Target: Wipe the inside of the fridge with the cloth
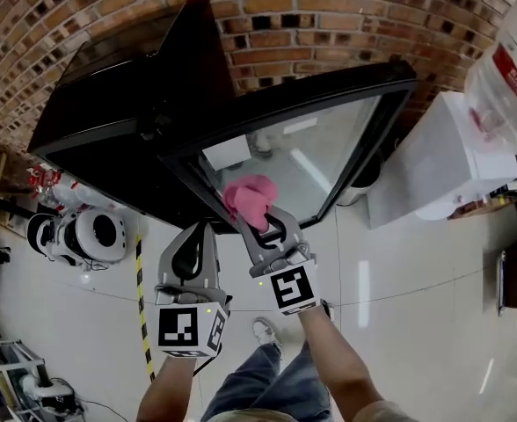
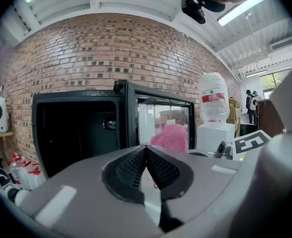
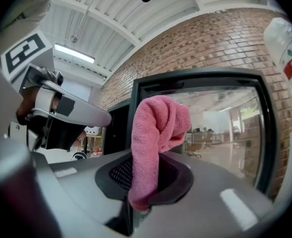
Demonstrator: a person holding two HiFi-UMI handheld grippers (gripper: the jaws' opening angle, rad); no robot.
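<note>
Right gripper [image 1: 260, 229] pinches the fluffy pink cloth [image 1: 248, 199], left gripper [image 1: 199, 232] jaws meet, empty — the black-framed glass fridge door [image 1: 316, 139] at 12 o'clock may snag it.

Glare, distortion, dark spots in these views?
Head view: light streaks glare on the glossy floor, brick wall bows from fisheye. Left gripper view: fridge interior nearly black, corners vignetted. Right gripper view: cloth sharp, ceiling light blown out.

Brick wall [image 1: 329, 20] behind; a white water dispenser [image 1: 443, 161] — bottle [image 1: 509, 73] on top — stands on the glossy tiled floor [image 1: 417, 315].
</note>
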